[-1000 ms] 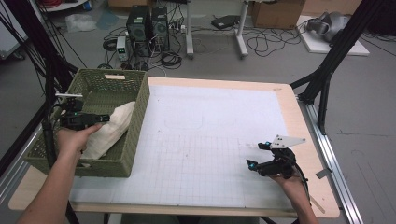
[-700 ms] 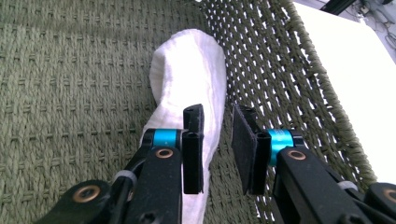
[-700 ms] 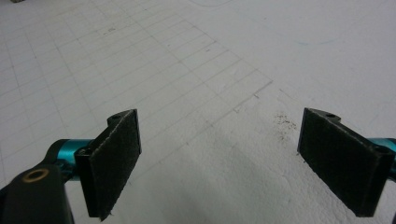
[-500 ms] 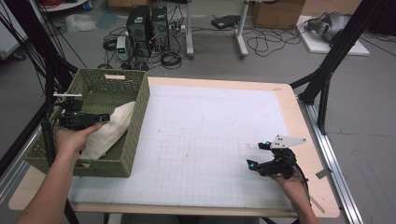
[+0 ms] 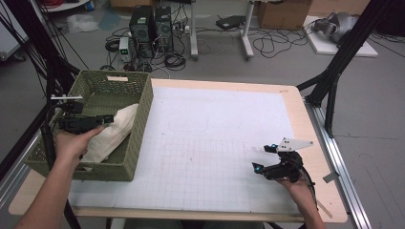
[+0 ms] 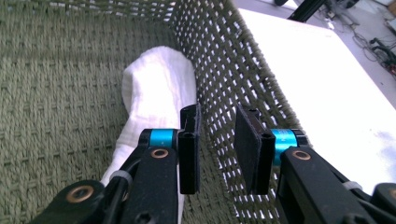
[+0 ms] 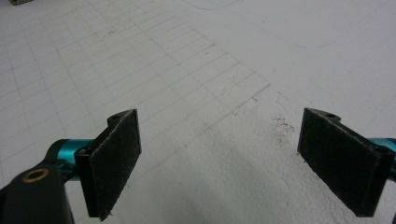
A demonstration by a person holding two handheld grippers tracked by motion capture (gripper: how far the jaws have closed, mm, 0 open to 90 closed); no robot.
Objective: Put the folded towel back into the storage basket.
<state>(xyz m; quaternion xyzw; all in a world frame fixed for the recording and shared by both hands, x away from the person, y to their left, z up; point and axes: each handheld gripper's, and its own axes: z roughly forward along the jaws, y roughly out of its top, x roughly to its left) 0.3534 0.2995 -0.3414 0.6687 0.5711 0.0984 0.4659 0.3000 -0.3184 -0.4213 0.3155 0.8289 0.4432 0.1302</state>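
A rolled white cloth [image 5: 111, 132] lies inside the green woven basket [image 5: 138, 138] at the table's left edge, propped against the basket's right wall, its long axis running from the near-left corner up toward the far right, where its rounded end points. The left gripper [image 6: 215, 142] hangs inside the basket just above the cloth's near part, its jaws parted by a narrow gap and clasping nothing. The right gripper [image 5: 265, 158] rests low over the white gridded mat [image 5: 215, 143] at the near right, well apart from the basket, jaws spread wide.
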